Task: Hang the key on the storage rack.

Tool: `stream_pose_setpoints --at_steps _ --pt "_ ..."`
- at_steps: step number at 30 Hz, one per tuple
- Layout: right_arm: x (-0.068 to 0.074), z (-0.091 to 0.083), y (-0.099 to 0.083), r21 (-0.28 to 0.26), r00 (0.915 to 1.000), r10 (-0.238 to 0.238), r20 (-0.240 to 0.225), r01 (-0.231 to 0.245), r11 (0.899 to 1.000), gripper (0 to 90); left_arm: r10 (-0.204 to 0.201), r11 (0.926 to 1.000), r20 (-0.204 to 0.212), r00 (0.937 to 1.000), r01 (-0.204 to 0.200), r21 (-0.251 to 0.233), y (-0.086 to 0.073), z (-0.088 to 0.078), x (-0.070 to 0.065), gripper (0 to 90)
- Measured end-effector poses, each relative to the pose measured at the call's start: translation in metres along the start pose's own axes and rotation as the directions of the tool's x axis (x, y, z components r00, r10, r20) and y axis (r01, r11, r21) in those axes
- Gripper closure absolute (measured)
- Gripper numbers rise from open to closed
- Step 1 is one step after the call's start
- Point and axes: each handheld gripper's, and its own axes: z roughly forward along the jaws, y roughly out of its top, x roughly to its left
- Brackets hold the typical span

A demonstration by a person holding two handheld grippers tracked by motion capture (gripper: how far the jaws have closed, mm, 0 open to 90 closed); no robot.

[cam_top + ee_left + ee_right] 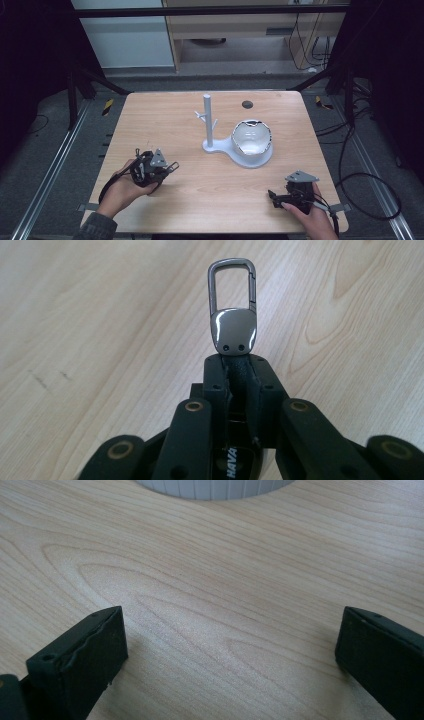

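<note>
My left gripper [239, 362] is shut on the dark strap of a metal key clip [233, 315], whose shiny plate and oblong carabiner loop stick out past the jaws over the wood. From above, this gripper [167, 167] is at the table's front left, with the clip [173, 164] pointing right. A grey stand has an upright post with short pegs [207, 120] and a white-lined bowl [251, 137] on its base, right of centre. My right gripper [271, 196] rests at the front right, and its jaws [230, 650] stand open with bare wood between them.
The wooden table [165, 120] has a dark round hole [247, 104] near its far edge. The ribbed rim of the stand's base [215, 487] shows at the top of the right gripper view. Cables [370, 200] trail off the table's right side.
</note>
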Motion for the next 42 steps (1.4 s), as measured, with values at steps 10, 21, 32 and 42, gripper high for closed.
stream_pose_setpoints --at_steps 10,21,32,42 --pt "0.0 0.0 0.0 0.0 1.0 0.003 0.003 -0.003 1.0 0.6 -0.077 0.9574 -0.097 0.9923 0.046 -0.285 -0.001 -0.026 -0.012 80.3" --pt "-0.001 0.001 0.001 0.002 1.0 -0.004 -0.008 0.004 1.0 0.4 -0.153 0.9133 -0.102 0.983 0.101 -0.395 0.022 -0.015 -0.018 80.3" --pt "-0.001 0.002 0.002 0.002 0.9999 -0.005 -0.009 0.005 1.0 0.4 -0.175 0.8951 -0.097 0.9797 0.118 -0.43 0.046 -0.007 -0.023 80.3" --pt "-0.001 0.002 0.002 0.002 0.9999 -0.005 -0.009 0.005 1.0 0.4 -0.19 0.8846 -0.109 0.9758 0.122 -0.45 0.067 -0.01 -0.022 80.4"
